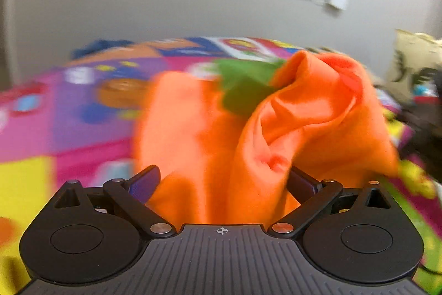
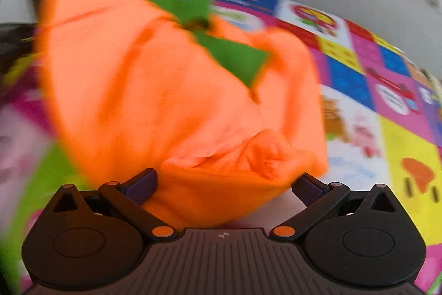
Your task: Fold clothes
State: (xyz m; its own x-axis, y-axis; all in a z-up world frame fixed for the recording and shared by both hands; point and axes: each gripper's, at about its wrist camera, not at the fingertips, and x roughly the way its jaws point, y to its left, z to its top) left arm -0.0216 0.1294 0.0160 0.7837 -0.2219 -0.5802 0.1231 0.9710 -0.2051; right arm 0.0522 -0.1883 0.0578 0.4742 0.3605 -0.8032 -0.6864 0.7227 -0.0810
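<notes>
Judging from how the cloth lies, the folding is at an early stage: the orange garment (image 1: 221,134) is seen bunched and rumpled through the centre of both wrist views, with a green patch (image 1: 246,85) showing near its top, and no flat, squared fold can be made out. It is heaped over a bright patchwork bedspread (image 1: 69,115), which fills the left and lower edges of the frame. The left gripper (image 1: 221,181) is spread wide, with cloth lying between its fingers but not pinched. The right gripper (image 2: 223,181) is likewise wide apart, orange fabric sagging into the gap, nothing clamped. Both views are blurred, so seams and sleeves cannot be told. Spreading, smoothing and every fold appear to remain.
</notes>
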